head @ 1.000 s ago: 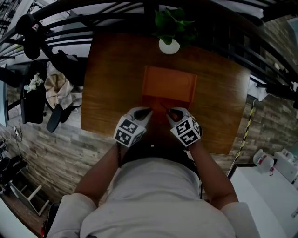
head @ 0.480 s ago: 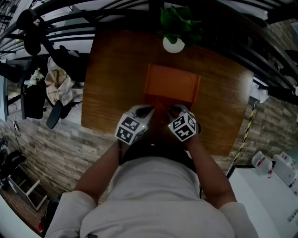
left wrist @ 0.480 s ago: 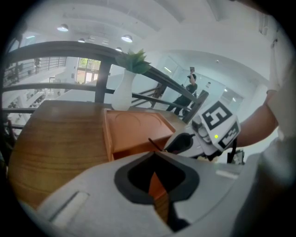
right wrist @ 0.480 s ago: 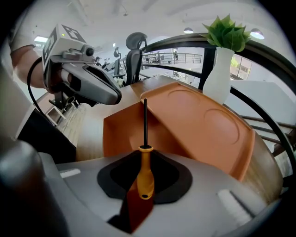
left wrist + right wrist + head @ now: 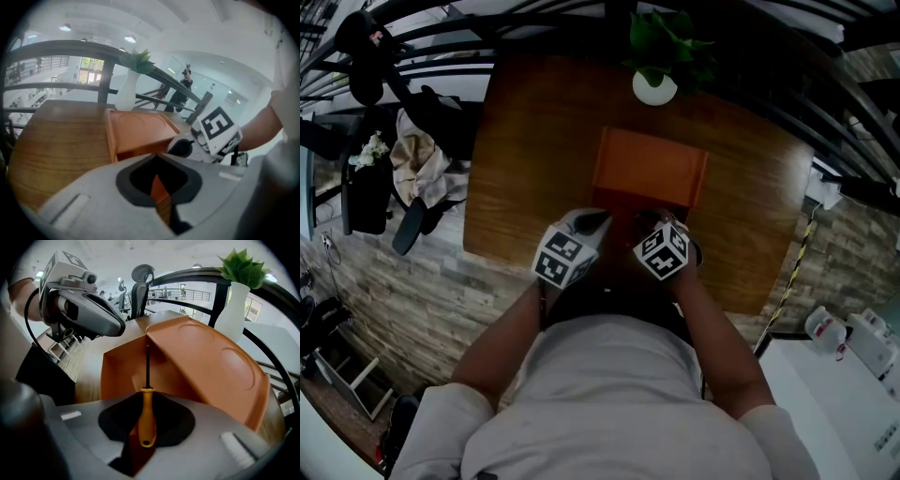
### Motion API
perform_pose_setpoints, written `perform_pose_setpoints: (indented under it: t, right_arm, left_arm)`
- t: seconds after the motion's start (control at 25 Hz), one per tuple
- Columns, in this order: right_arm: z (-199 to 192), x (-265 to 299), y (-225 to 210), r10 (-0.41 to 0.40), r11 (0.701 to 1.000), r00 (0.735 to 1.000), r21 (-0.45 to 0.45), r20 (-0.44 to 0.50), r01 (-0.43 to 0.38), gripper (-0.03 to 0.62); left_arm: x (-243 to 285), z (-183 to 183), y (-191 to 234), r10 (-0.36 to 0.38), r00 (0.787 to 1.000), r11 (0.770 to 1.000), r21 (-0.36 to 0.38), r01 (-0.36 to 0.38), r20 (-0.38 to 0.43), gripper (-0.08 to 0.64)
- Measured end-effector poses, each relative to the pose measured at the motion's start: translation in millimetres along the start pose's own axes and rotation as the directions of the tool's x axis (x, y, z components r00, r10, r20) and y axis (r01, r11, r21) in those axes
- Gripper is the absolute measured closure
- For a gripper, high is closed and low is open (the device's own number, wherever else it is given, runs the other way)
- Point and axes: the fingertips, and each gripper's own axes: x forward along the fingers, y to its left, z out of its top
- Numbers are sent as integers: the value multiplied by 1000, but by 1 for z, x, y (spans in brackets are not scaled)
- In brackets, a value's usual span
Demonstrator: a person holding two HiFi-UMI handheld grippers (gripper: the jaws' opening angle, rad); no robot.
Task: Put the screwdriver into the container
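Observation:
An orange container lies on the wooden table, its open end toward me and its lid slanting up. My right gripper is shut on a screwdriver by its orange handle. The black shaft points into the container's opening. My left gripper is shut with nothing in it and hovers just left of the opening, close beside the right one. In the left gripper view the container lies ahead, and the right gripper sits at its near right corner.
A white vase with a green plant stands behind the container at the table's far edge. A black railing runs past the table. Clothes and a chair are on the floor to the left. Bare wood lies on both sides of the container.
My right gripper has shifted a little left and toward the container's opening with the screwdriver, rolling slightly. The left gripper has barely moved.

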Motion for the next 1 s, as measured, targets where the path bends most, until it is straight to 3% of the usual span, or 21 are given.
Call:
perform_pose_setpoints:
  t: [0.56, 1.0]
  right_arm:
    - [-2, 16, -1, -10, 1000, 1000, 6, -28, 10, 509]
    - [3, 11, -3, -29, 999, 1000, 39, 2, 29, 488]
  left_arm:
    - [-2, -1, 6, 15, 1000, 1000, -26, -15, 1, 555]
    - [-12, -4, 9, 26, 1000, 999, -32, -26, 4, 555]
